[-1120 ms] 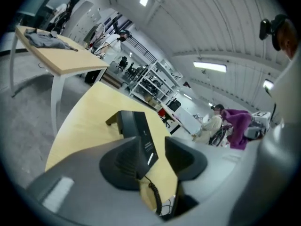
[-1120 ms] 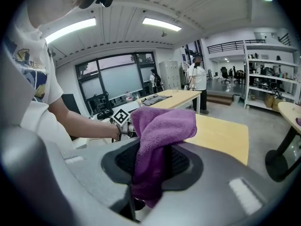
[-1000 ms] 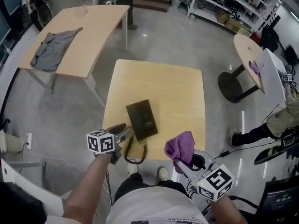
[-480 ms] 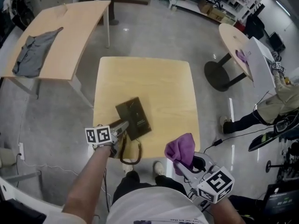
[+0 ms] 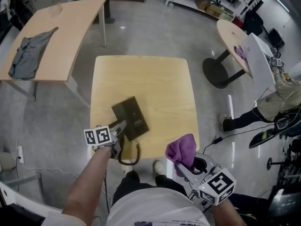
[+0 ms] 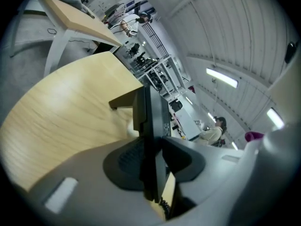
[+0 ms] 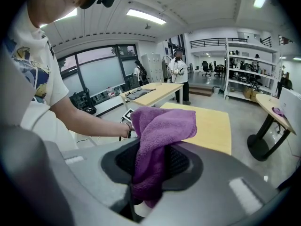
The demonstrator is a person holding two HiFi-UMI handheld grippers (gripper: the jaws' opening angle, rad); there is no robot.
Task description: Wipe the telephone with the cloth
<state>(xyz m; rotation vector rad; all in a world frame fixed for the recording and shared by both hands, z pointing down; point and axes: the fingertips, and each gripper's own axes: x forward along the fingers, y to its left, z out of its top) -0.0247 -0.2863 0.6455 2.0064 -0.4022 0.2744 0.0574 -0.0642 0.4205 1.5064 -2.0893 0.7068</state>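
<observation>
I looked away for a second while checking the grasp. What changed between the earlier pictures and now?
The left gripper moved in onto the near edge of the telephone, and its jaws have just been closing, now clamping it. The right gripper still holds the purple cloth clear of the table.

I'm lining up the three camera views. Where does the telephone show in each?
Head view: telephone at the wooden table, near-left part.
Left gripper view: centre, edge-on; the left gripper jaws have just been closing on it.
Right gripper view: not visible.
Shared landmark: the wooden table.
</observation>
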